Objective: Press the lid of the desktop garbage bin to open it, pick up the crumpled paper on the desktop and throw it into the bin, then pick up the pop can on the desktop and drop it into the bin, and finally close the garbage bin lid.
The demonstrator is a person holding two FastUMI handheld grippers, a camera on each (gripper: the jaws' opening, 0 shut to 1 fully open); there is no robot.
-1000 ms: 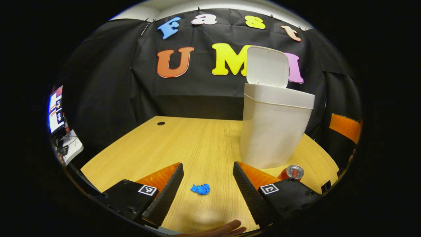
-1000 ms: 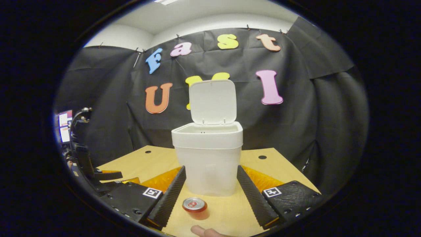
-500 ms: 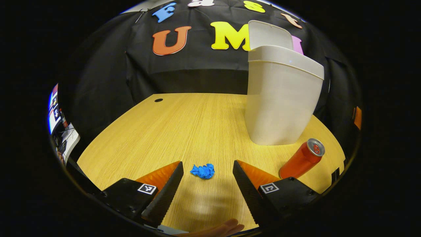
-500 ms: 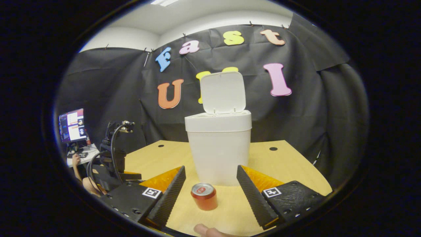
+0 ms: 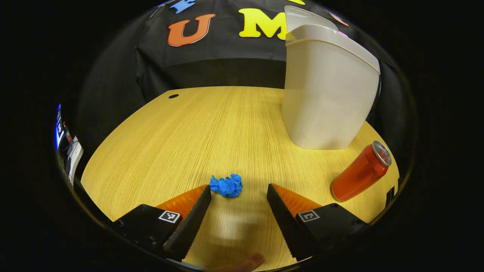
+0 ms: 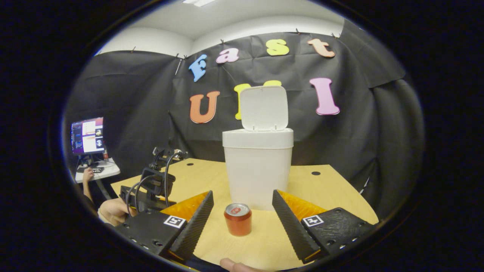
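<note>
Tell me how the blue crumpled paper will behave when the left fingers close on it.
The blue crumpled paper is a small loose wad, so it is probably very light and will squash. Lying free on the wooden desktop, it may slide if one finger touches first.

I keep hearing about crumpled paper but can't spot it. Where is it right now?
In the left gripper view the blue crumpled paper lies on the wooden desk, just ahead of the open left gripper, left of the white bin.
</note>
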